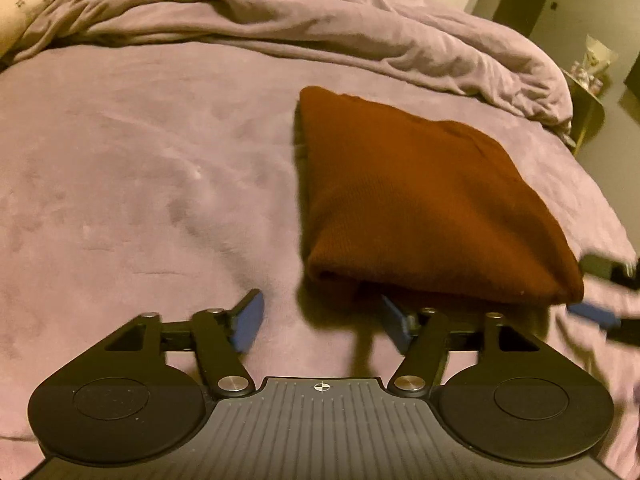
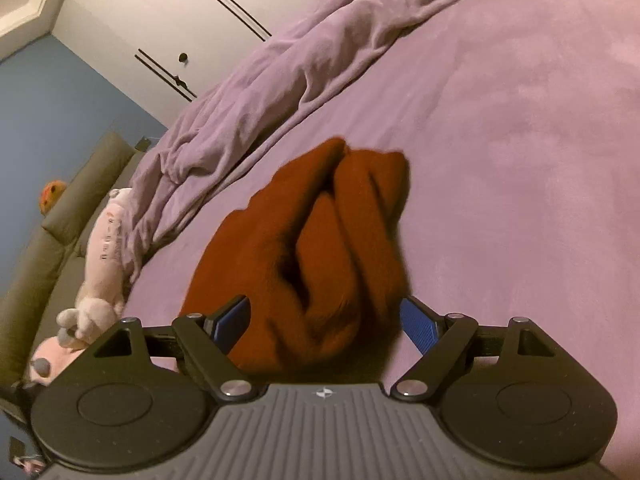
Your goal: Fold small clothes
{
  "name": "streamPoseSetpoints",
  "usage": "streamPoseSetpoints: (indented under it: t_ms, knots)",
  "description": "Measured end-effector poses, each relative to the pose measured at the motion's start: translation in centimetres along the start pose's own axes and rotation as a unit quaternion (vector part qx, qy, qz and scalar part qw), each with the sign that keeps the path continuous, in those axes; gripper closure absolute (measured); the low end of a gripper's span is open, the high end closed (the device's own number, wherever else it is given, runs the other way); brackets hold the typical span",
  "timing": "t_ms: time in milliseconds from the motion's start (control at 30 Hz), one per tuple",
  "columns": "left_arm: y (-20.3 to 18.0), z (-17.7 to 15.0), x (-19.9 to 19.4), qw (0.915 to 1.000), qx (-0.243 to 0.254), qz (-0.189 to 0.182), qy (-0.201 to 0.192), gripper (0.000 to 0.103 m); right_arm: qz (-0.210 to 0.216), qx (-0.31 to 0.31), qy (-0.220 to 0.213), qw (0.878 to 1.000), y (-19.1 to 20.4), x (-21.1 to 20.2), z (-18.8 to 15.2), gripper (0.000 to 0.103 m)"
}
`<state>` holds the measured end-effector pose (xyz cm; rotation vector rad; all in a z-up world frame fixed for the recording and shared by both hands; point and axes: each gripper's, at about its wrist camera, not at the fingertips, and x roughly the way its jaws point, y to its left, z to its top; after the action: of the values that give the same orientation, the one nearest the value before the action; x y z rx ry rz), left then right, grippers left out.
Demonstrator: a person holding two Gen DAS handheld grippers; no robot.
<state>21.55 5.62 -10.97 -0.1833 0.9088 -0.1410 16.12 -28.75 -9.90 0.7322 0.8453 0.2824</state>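
Rust-red knit garment (image 1: pixel 420 200) lies folded on the bed (image 1: pixel 140 160), at one o'clock of the spread, empty left hand-held gripper (image 1: pixel 320 320); right hand-held gripper (image 2: pixel 324 320) likewise spread; best withdrawn clear without snagging the folds.

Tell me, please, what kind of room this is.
Most likely a bedroom: a bed with a rumpled purple duvet, white wardrobe doors, and a plush toy beside it.

bed (image 1: pixel 140 160): mauve sheet | on it: folded rust-red garment (image 1: pixel 420 200), rumpled mauve duvet (image 1: pixel 320 20) along far edge
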Motion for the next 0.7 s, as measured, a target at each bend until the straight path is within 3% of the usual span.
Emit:
streamPoseSetpoints:
  t_ms: [67,133,233,267,300,367,433,567,633,700]
  knots:
    - [-0.2,0.0,0.4,0.9999,-0.008,0.013,-0.004,0.03,0.01,0.004,0.012,1.0,0.2,0.3,-0.9,0.023]
    - [-0.4,0.0,0.7,0.9995,-0.018,0.024,-0.01,0.03,0.013,0.012,0.016,1.0,0.3,1.0,-1.1,0.035]
    - [-0.4,0.2,0.5,0.9987,-0.032,0.033,-0.019,0.036,0.005,0.03,0.008,1.0,0.2,2.3,-0.7,0.064]
    - [-0.4,0.2,0.4,0.9984,-0.034,0.039,-0.02,0.042,0.003,0.031,0.011,0.999,0.2,2.6,-0.6,0.081]
    - [-0.3,0.2,0.5,0.9983,-0.033,0.044,-0.019,0.048,0.005,0.029,0.009,1.0,0.3,2.7,-0.4,0.089]
    - [0.0,0.0,0.3,0.9986,-0.026,0.042,-0.017,0.052,0.011,-0.007,-0.016,1.0,1.2,1.9,-0.3,0.091]
    - [0.3,-0.2,0.1,0.9991,-0.023,0.032,-0.016,0.052,-0.019,-0.046,-0.038,0.998,1.6,1.0,-0.5,0.091]
    - [0.7,-0.5,-0.8,0.9995,-0.022,0.023,-0.005,0.047,-0.055,-0.011,-0.009,0.998,-1.5,1.5,-0.5,0.091]
    - [1.2,-0.7,-1.6,0.9994,-0.023,0.024,0.003,0.048,-0.059,-0.029,-0.014,0.998,-1.2,0.7,-0.5,0.09]
    - [2.1,-0.7,-2.5,0.999,-0.04,0.019,0.007,0.048,-0.078,-0.061,-0.025,0.995,-0.1,-0.2,-0.4,0.081]
